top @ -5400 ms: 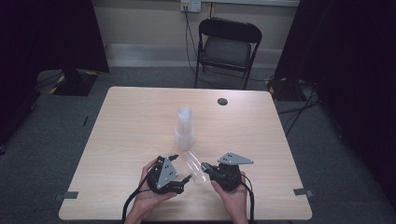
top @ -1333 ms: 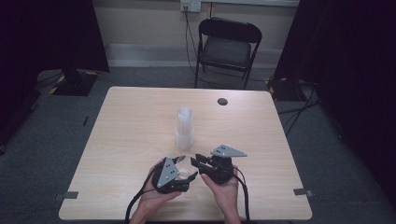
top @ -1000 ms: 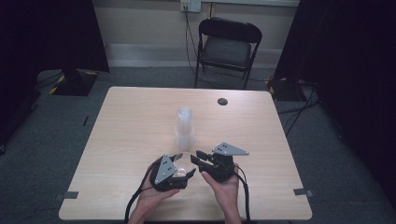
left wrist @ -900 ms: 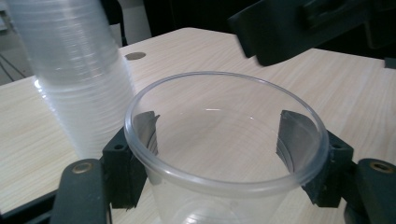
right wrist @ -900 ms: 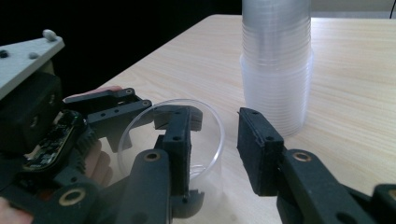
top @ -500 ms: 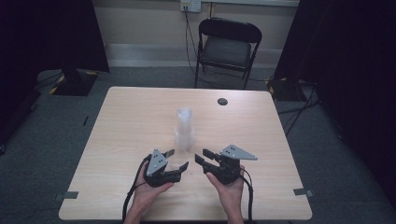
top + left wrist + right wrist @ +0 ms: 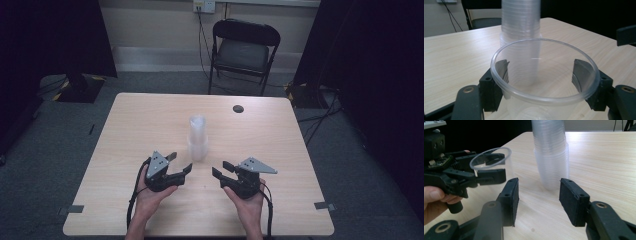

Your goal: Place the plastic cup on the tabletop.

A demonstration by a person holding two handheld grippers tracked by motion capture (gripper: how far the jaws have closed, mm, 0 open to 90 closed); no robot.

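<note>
A: While the left tool (image 7: 544,82) pinches that single clear cup (image 7: 544,77) by its wall just under the rim, how should the step go?

B: Gently. Its pads sit at the cup's nine and three o'clock and the wall looks thin, so I'd judge a harder squeeze would buckle it. Keep the cup upright, mouth up, and set it flat on a bare patch of table (image 7: 280,145).

A: And the right tool (image 7: 539,197)?

B: It holds nothing, with its jaws standing wide apart. From its own camera the stack of cups (image 7: 551,155) stands at twelve o'clock, just beyond the pads, and the left tool with its cup sits at about ten o'clock.

A: Where is the stack from above?

B: Upright near the table's middle, at twelve o'clock from the gap between both tools, and close to them. Place the single cup well apart from it, towards eight o'clock, so a later reach doesn't tip the stack.

A: What's the risk?

B: Probably that the light cup sticks to a pad when released.
</note>
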